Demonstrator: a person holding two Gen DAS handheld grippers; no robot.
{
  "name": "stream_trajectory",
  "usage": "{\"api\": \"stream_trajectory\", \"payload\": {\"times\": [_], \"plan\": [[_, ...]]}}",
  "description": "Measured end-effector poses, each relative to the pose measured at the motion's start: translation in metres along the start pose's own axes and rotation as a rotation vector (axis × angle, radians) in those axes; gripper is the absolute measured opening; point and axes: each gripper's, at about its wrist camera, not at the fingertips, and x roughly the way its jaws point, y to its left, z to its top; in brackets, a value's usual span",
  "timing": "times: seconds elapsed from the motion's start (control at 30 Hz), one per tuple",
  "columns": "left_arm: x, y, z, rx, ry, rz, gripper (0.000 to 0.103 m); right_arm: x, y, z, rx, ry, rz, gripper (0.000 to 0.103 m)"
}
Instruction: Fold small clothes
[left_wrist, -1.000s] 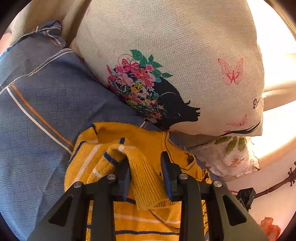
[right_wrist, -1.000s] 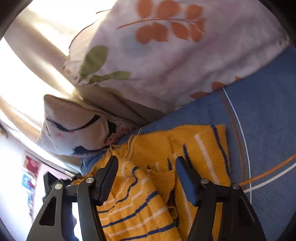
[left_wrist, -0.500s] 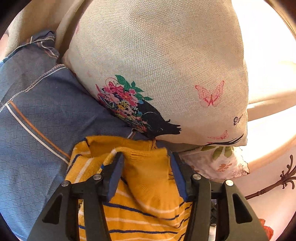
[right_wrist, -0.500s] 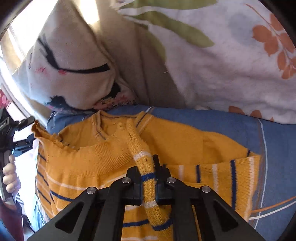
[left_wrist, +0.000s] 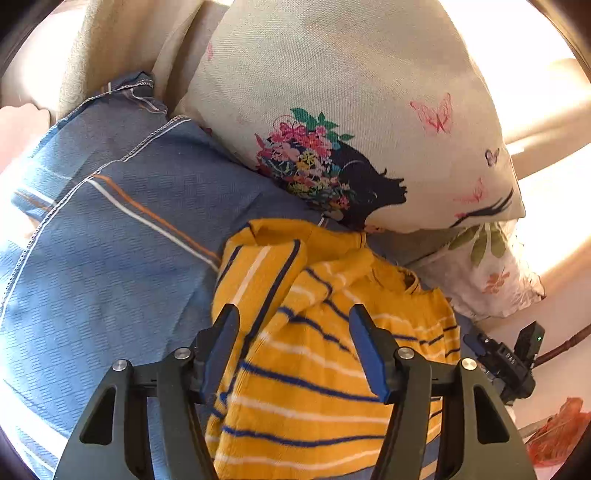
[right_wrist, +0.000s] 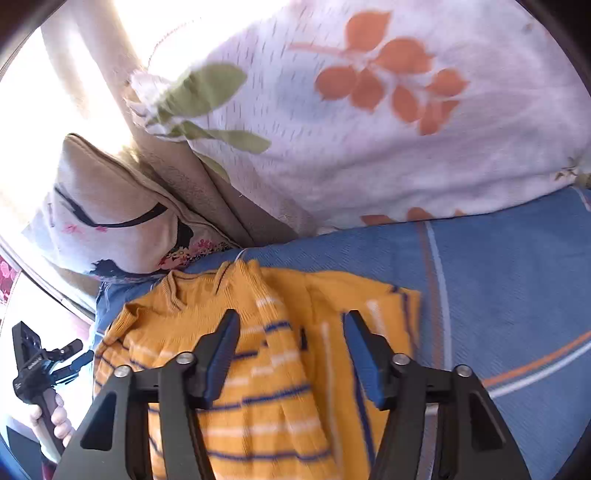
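Yellow striped sweater (left_wrist: 314, 369) partly folded on blue bedspread (left_wrist: 110, 258), left gripper (left_wrist: 295, 343) and right gripper (right_wrist: 291, 343) both spread wide, gripping nothing, printed cushion (left_wrist: 351, 110) beyond

The yellow striped sweater (right_wrist: 258, 369) looks blurry and runs off the bottom edge. The girl pillow (right_wrist: 110, 221) is half hidden behind folds.

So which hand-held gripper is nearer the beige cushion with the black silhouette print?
Left. The left hand-held gripper hangs open over the yellow striped knit sweater, just below that beige cushion. The right hand-held gripper, also open, sees the cushion farther off, to its left.
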Motion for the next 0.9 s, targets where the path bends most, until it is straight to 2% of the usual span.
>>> {"api": "stream_trajectory", "payload": {"times": [0.1, 0.2, 0.27, 0.4, 0.43, 0.47, 0.5, 0.53, 0.57, 0.6, 0.7, 0.8, 0.83, 0.87, 0.9], "plan": [[-0.008, 0.005, -0.02, 0.033, -0.002, 0.014, 0.069, -0.024, -0.013, -0.016, 0.001, 0.004, -0.011, 0.072], [-0.014, 0.011, -0.036, 0.068, -0.018, 0.04, 0.078, -0.042, -0.024, -0.032, 0.006, 0.033, -0.007, 0.073], [-0.011, 0.014, -0.045, 0.078, -0.018, 0.054, 0.087, -0.046, -0.026, -0.044, -0.008, 0.049, -0.005, 0.077], [0.012, 0.019, -0.057, 0.045, 0.092, 0.014, 0.087, -0.03, -0.022, -0.065, -0.031, 0.091, -0.023, 0.08], [0.019, 0.017, -0.06, 0.04, 0.112, 0.03, 0.087, -0.026, -0.024, -0.07, -0.024, 0.106, -0.021, 0.08], [0.018, 0.011, -0.061, 0.064, 0.084, 0.064, 0.087, -0.019, -0.023, -0.073, -0.016, 0.123, -0.018, 0.081], [0.02, 0.004, -0.063, 0.081, 0.099, 0.1, 0.087, -0.016, -0.021, -0.077, -0.022, 0.115, -0.025, 0.079], [0.02, 0.0, -0.064, 0.094, 0.108, 0.115, 0.064, -0.016, -0.017, -0.078, -0.038, 0.094, -0.039, 0.075], [0.019, -0.003, -0.064, 0.094, 0.115, 0.101, 0.023, -0.015, -0.015, -0.078, -0.041, 0.106, -0.036, 0.065], [0.017, -0.002, -0.063, 0.08, 0.121, 0.089, 0.015, -0.015, -0.017, -0.078, -0.033, 0.111, -0.04, 0.062], [0.001, 0.003, -0.065, 0.041, 0.077, 0.073, 0.015, -0.021, -0.025, -0.077, 0.015, 0.099, -0.071, 0.062], [-0.011, 0.01, -0.07, 0.002, 0.058, 0.033, 0.017, -0.051, -0.022, -0.075, 0.025, 0.012, -0.12, 0.063], [-0.011, 0.014, -0.071, -0.02, 0.055, 0.021, 0.024, -0.063, -0.017, -0.072, 0.019, -0.024, -0.132, 0.063], [-0.013, 0.017, -0.073, -0.043, 0.052, 0.006, 0.036, -0.073, -0.01, -0.07, 0.008, -0.055, -0.136, 0.066], [-0.014, 0.02, -0.074, -0.065, 0.045, -0.009, 0.042, -0.08, -0.002, -0.067, -0.005, -0.074, -0.122, 0.07]]}}
